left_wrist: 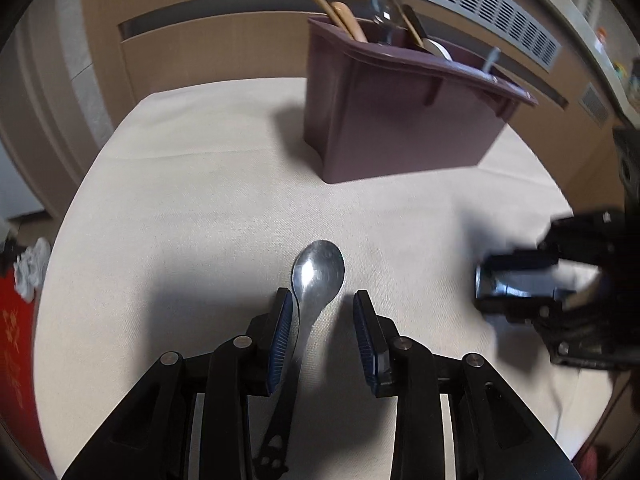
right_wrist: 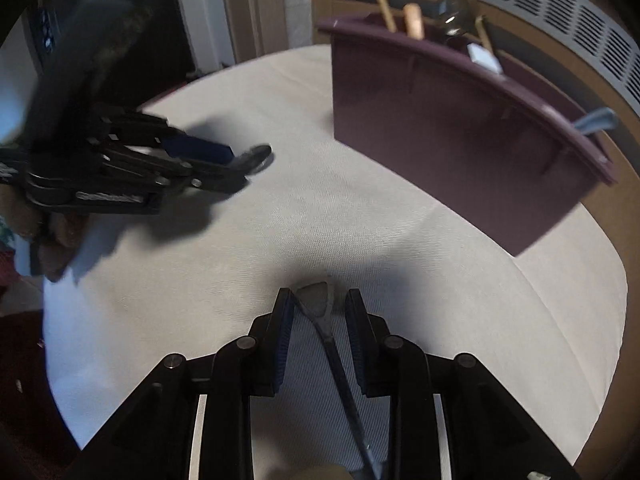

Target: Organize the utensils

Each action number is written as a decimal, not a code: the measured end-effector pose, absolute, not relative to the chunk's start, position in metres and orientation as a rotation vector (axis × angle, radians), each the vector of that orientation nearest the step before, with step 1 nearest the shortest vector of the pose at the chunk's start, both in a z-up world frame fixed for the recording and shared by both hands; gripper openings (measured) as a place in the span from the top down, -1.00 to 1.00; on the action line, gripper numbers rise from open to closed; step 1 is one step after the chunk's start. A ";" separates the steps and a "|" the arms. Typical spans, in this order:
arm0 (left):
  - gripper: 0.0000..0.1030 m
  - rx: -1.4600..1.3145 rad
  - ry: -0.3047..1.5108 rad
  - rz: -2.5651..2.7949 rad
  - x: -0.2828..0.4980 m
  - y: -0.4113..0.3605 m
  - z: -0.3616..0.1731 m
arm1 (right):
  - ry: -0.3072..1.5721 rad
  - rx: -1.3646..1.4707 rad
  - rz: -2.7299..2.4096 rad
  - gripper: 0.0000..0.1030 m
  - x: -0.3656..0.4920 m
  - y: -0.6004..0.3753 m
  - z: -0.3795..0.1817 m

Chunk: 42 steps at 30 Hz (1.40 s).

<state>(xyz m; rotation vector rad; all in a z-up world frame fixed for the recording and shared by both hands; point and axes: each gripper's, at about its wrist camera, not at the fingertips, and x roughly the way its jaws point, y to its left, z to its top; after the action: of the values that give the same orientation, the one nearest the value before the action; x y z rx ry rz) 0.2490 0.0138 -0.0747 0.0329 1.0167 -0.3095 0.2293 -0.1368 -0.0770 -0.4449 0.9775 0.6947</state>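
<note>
The left hand-held gripper is held low over the cloth-covered table with its jaws apart; a metal spoon with a dark handle lies flat between them, close against the left pad but not clamped. The right hand-held gripper is likewise seen with its jaws apart, astride a small grey spatula-like utensil lying on the cloth; blur leaves its exact kind unclear. The purple utensil caddy stands further back, already filled with wooden handles and metal pieces. Trouble may be expected at the pickup: both utensils lie flat on soft cloth, so the fabric could be pinched with them; the spoon sits off-centre, so it might be pushed aside or tipped as the jaws close; a shallow grip could let either one slip on the way to the caddy.
</note>
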 end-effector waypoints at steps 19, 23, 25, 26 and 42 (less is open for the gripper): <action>0.44 0.130 0.981 -0.298 0.265 -0.004 -0.072 | 0.790 -0.214 0.464 0.58 0.200 -0.186 -0.030; 0.44 -0.009 0.863 -0.306 0.235 0.007 -0.059 | 0.712 -0.136 0.420 0.58 0.193 -0.199 -0.010; 0.44 -0.069 0.780 -0.307 0.216 0.011 -0.043 | 0.685 -0.099 0.405 0.58 0.185 -0.206 -0.003; 0.44 -0.101 0.739 -0.311 0.206 0.013 -0.034 | 0.675 -0.083 0.399 0.58 0.181 -0.208 0.001; 0.44 -0.164 0.594 -0.382 0.170 0.009 0.030 | 0.572 -0.033 0.364 0.58 0.156 -0.221 0.040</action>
<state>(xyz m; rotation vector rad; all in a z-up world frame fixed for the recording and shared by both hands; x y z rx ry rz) 0.1701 0.0091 0.0298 -0.1638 0.5939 -0.3820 0.1555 -0.2211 0.0397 -0.0325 0.5720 0.3641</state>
